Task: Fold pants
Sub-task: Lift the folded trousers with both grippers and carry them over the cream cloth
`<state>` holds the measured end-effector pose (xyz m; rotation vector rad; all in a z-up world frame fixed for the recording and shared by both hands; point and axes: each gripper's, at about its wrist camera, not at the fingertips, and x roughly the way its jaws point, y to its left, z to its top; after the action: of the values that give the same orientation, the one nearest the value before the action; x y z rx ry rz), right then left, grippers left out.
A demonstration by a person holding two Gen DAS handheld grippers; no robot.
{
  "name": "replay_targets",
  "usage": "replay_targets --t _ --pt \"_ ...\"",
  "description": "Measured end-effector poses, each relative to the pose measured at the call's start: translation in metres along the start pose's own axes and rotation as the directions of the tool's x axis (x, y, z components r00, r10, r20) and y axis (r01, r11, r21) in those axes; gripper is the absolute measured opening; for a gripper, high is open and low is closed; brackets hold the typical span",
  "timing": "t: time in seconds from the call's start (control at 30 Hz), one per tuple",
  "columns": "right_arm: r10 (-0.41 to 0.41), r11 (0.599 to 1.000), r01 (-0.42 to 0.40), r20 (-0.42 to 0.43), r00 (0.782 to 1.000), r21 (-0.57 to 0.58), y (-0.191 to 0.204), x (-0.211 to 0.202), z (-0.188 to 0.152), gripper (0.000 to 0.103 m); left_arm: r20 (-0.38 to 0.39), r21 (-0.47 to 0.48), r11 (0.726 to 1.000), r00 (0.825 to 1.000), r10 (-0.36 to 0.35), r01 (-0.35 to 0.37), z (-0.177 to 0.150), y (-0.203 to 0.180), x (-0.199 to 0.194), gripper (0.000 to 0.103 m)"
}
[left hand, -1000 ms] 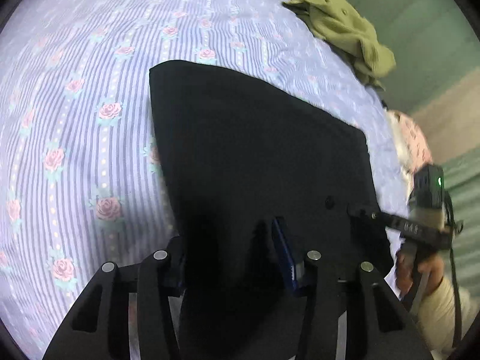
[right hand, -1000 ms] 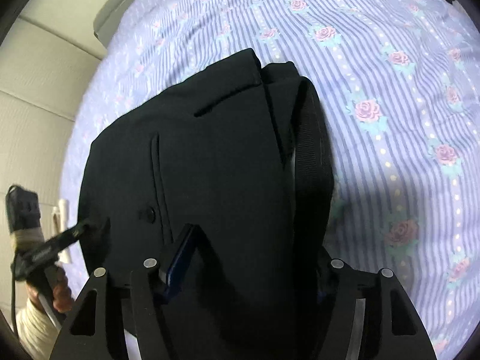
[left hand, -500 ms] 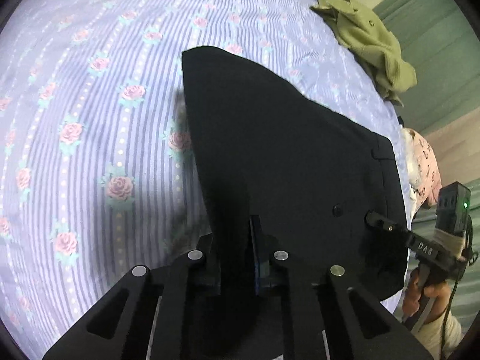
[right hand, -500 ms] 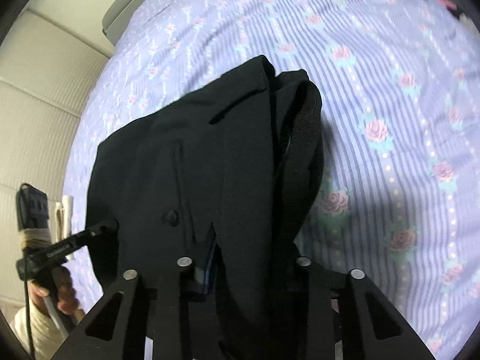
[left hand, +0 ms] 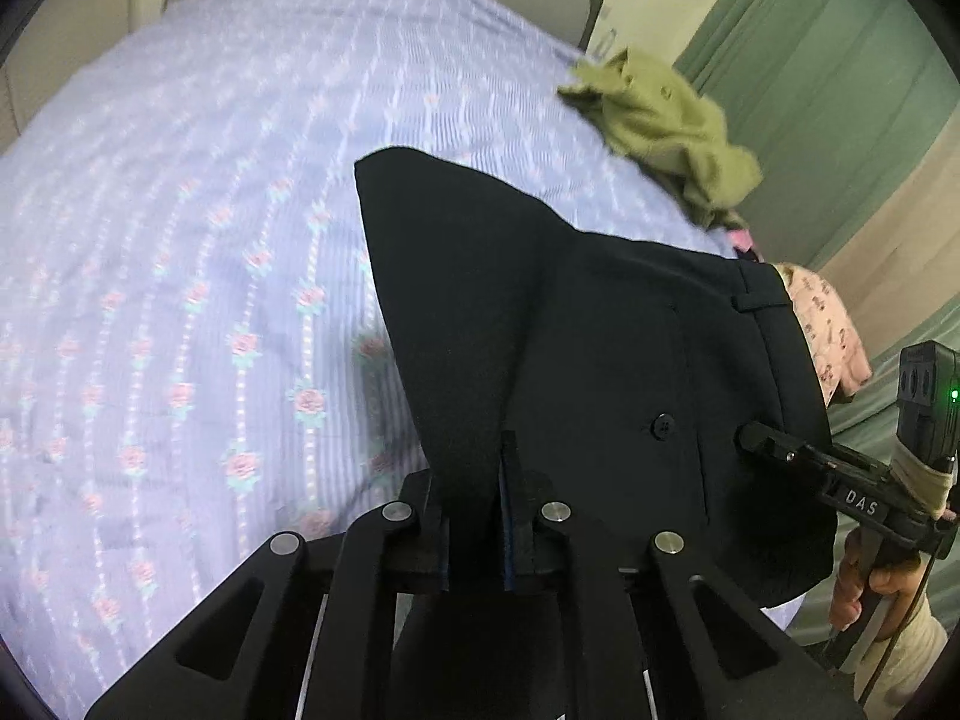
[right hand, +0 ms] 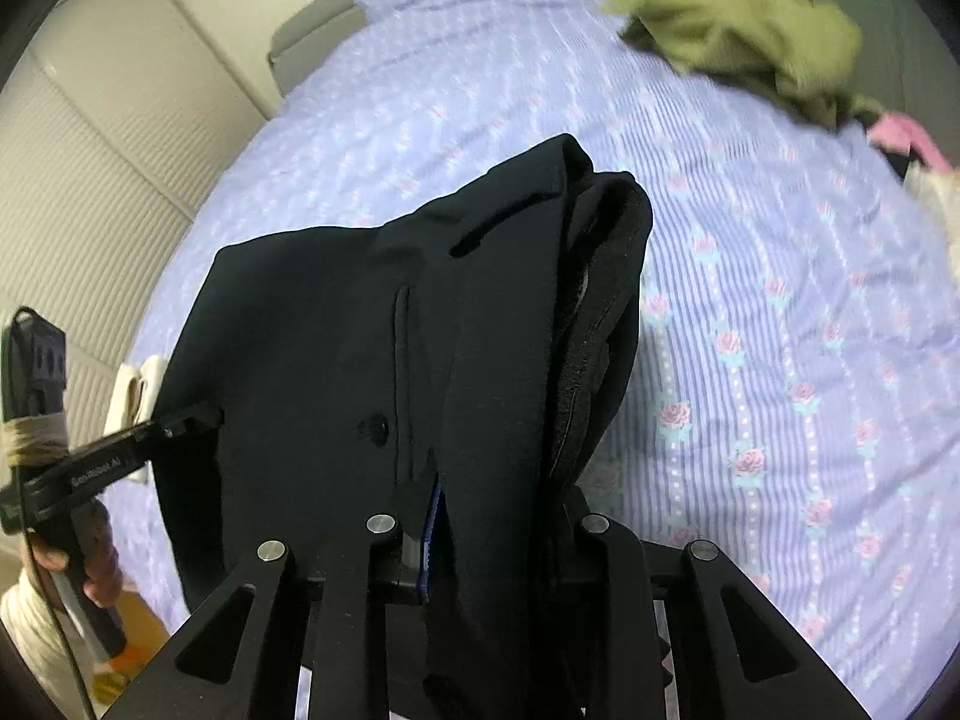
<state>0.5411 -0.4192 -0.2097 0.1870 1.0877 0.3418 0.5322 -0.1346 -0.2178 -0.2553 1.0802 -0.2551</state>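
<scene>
Black pants (left hand: 600, 360), folded, hang lifted above the bed between both grippers. My left gripper (left hand: 477, 516) is shut on the near edge of the pants, fabric pinched between its pads. My right gripper (right hand: 498, 516) is shut on the waistband side of the pants (right hand: 372, 330), where a pocket slit and a button show. Each gripper appears in the other's view: the right one (left hand: 756, 438) at the pants' right edge, the left one (right hand: 204, 417) at their left edge.
The bed has a lavender striped sheet with roses (left hand: 180, 240). An olive green garment (left hand: 660, 126) lies crumpled at the far side, also in the right wrist view (right hand: 750, 24). A pink garment (left hand: 828, 330) lies at the bed's right edge. Green curtains (left hand: 840, 90) hang beyond.
Both grippers closed on the pants' edge and lifted it up off the bed. The cameras tilted up, so the headboard and walls came into view.
</scene>
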Motion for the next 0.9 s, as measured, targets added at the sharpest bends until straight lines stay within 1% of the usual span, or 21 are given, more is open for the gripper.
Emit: replay_targets --t 0.13,0.2,0.23,0.3,0.4,0.5,0.57,0.63,0.73,0.8,0.9 --pt "0.0 0.999 0.001 0.042 0.999 -0.032 0.03 -0.039 -0.006 0.026 0.068 0.005 1.0 0.998 0.008 -0.009 -0.009 0.009 -0.05 0.012" --pt "-0.002 0.999 0.005 0.064 0.998 -0.046 0.052 -0.056 -0.01 0.026 0.095 0.014 1.0 0.996 -0.002 0.0 -0.012 0.015 -0.075 0.011" --pt "-0.004 0.999 0.008 0.073 0.997 -0.049 0.062 -0.059 -0.013 0.026 0.106 0.019 1.0 0.994 -0.01 0.008 -0.014 0.019 -0.085 0.011" --pt "-0.012 0.999 0.017 0.093 0.996 -0.047 0.086 -0.074 -0.026 0.026 0.125 0.034 0.999 0.992 -0.029 0.025 -0.017 0.03 -0.108 0.011" --pt "-0.039 0.999 0.043 0.138 0.99 -0.029 0.122 -0.096 -0.04 0.026 0.139 0.07 0.997 0.989 -0.053 0.044 -0.021 0.044 -0.137 0.011" --pt "-0.045 0.999 0.047 0.173 0.984 -0.008 0.154 -0.114 -0.056 0.026 0.142 0.099 0.994 0.988 -0.058 0.044 -0.024 0.056 -0.162 0.011" --pt "-0.045 0.999 0.046 0.174 0.984 -0.005 0.168 -0.115 -0.063 0.026 0.147 0.11 0.993 0.988 -0.05 0.034 -0.03 0.065 -0.179 0.011" --pt "-0.023 1.0 0.025 0.161 0.987 -0.009 0.184 -0.117 -0.07 0.026 0.161 0.111 0.994 0.986 -0.03 0.013 -0.04 0.077 -0.199 0.011" --pt "0.016 0.999 -0.009 0.159 0.987 -0.046 0.201 -0.116 -0.077 0.026 0.188 0.077 0.997 0.982 0.0 -0.014 -0.057 0.095 -0.222 0.011" --pt "0.034 0.997 -0.023 0.16 0.987 -0.073 0.212 -0.113 -0.081 0.026 0.19 0.04 0.999 0.982 0.021 -0.03 -0.065 0.106 -0.231 0.011" --pt "0.051 0.996 -0.038 0.15 0.987 -0.084 0.232 -0.109 -0.085 0.026 0.187 0.035 0.998 0.982 0.037 -0.044 -0.077 0.12 -0.247 0.011"
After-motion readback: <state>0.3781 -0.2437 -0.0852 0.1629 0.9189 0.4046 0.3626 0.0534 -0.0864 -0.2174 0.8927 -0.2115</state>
